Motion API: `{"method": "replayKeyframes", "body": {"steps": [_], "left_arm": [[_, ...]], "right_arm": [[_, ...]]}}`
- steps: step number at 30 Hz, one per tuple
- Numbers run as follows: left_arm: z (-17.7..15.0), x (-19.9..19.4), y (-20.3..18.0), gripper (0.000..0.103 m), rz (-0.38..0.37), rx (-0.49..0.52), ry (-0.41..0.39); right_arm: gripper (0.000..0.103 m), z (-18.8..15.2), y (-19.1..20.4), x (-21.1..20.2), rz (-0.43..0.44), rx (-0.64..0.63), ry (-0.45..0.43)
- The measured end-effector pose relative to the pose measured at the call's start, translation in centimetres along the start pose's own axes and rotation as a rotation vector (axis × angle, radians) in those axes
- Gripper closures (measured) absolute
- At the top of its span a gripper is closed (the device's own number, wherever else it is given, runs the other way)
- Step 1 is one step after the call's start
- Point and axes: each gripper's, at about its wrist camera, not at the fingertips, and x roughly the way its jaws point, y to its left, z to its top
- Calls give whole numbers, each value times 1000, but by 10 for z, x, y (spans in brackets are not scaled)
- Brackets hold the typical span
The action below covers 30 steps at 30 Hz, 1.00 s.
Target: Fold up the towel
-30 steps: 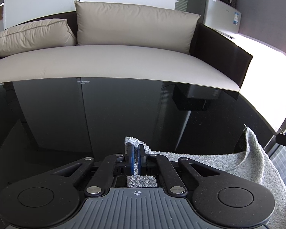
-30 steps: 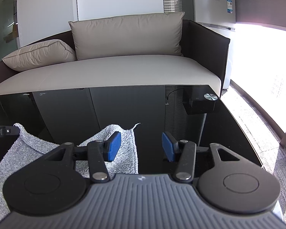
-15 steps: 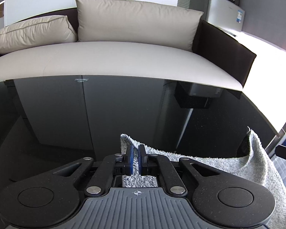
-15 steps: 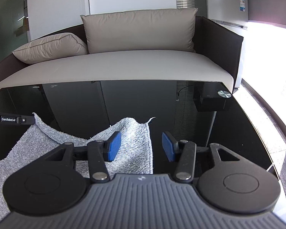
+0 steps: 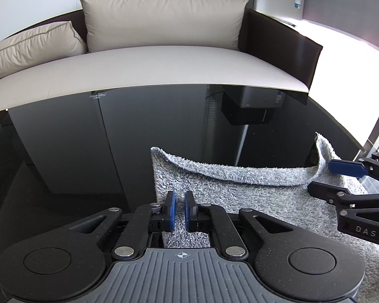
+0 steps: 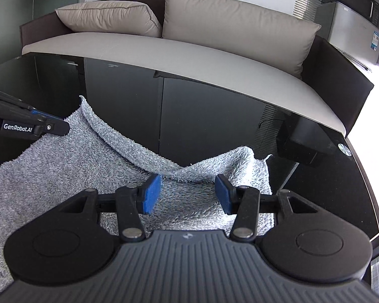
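Observation:
A grey terry towel lies on the black glass table, its far edge folded over toward me in a loose ridge. My left gripper sits over the towel's left edge with its blue pads slightly parted and nothing pinched between them. My right gripper is wide open above the towel, just short of the folded ridge. The right gripper also shows at the right of the left wrist view. The left gripper shows at the left of the right wrist view.
A beige sofa with cushions runs along the table's far edge. A small black box with a round metal disc beside it stands at the table's far right. A fridge with a microwave on top stands behind.
My left gripper's pads have parted and let go of the towel edge. Both grippers have drawn back toward me, and more of the towel, with its folded far edge, lies in view.

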Motion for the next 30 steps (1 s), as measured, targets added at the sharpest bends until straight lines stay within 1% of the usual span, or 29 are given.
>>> {"method": "replayKeyframes", "body": {"steps": [4,9,14,20,23,26,29,30], "left_arm": [[-4,-2,-7,96,5,35,-7],[-7,-4,-7,96,-9,29,-10],[-7,-4,-3,95,-17,26,-11],[-7,-6,0,95,-14,7,-5],[-6,-11,1,95,-17,0,0],[-7,-17,0,94,-13,6,-1],[-9,-24,-5,89,-13,23,-5],[-11,-28,-6,86,-10,29,-7]], "right_arm": [[53,6,6,9,-46,-18,-14],[53,12,6,23,-72,15,-22],[53,18,-9,29,-136,77,-24],[53,20,-27,19,-124,124,-5],[53,19,-39,9,-90,163,17],[49,15,-48,-5,-70,175,32],[46,10,-49,-15,-78,164,45],[46,7,-50,-16,-74,166,52]]}}
